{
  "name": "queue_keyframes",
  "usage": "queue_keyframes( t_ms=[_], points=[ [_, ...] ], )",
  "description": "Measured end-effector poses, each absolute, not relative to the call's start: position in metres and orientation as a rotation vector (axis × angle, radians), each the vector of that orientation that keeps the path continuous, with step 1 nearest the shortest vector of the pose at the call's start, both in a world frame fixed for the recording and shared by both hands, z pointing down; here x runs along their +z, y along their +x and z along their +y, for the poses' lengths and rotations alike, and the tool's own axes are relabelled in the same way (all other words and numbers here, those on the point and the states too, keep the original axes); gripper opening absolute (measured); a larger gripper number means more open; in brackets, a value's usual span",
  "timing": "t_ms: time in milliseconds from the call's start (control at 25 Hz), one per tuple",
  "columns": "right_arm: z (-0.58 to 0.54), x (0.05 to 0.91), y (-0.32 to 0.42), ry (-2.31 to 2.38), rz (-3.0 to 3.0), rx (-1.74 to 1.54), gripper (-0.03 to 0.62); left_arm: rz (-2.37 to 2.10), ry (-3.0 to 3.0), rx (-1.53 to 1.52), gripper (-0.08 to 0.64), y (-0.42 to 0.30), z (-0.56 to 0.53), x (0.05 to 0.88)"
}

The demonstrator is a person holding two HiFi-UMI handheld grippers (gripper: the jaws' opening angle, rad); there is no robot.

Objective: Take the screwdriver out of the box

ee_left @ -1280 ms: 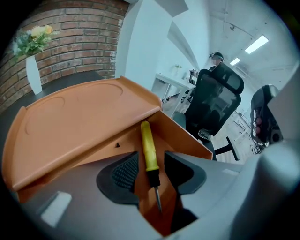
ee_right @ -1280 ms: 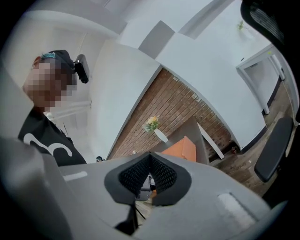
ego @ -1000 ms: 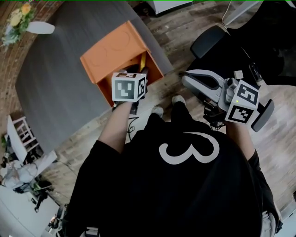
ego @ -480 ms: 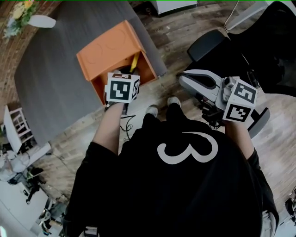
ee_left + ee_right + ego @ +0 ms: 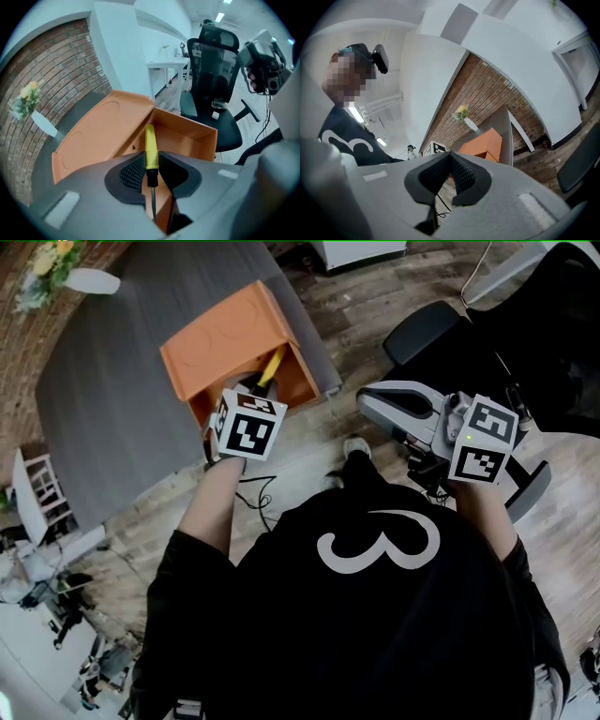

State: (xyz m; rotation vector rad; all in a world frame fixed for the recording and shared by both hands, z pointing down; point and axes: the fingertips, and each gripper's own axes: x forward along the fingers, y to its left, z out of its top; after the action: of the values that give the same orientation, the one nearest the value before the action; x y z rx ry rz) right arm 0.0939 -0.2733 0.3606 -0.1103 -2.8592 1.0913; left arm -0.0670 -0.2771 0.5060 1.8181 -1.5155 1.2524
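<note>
My left tool (image 5: 151,154) has just finished narrowing. A second ago its jaws were standing wider over the mouth of the orange, open-fronted box (image 5: 220,338). Now the two black ribbed pads are pressing on the yellow-handled screwdriver (image 5: 150,145), right where the yellow grip meets its black collar. The tool has also rolled round a little as it took hold. I am reading that as the grasp being made, so what is left is the pull away from the box.

The screwdriver is lying along the tool's own line. Its yellow handle is reaching forward past the tips toward the box, and its thin metal shaft is pointing back toward the tool body. From the head view the handle is still showing over the box's opening just ahead of the tool, so I am judging it not yet clear of the box.

The box is sitting at the edge of the grey counter (image 5: 112,399), directly ahead of the left tool, with its opening facing it. In the part of the inside that I can see there is nothing besides the screwdriver, only bare orange walls.

My right tool (image 5: 449,155) is hanging well off to the right of the left one, away from the box and near a black office chair (image 5: 427,329). Its pads are meeting at the tips with nothing between them.
</note>
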Motion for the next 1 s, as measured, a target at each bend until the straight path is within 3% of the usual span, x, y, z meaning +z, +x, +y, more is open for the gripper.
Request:
queue_keyframes(
  t_ms=[520, 1000],
  points=[
    [-0.241, 0.350, 0.086, -0.013, -2.897, 1.084, 0.002, -1.560, 1.973, 1.281, 0.101, -0.061, -0.261, 0.465],
    [-0.206, 0.308, 0.087, 0.135, -2.998, 0.961, 0.002, -1.673, 2.153, 0.816, 0.100, -0.049, -0.221, 0.375]
  ],
)
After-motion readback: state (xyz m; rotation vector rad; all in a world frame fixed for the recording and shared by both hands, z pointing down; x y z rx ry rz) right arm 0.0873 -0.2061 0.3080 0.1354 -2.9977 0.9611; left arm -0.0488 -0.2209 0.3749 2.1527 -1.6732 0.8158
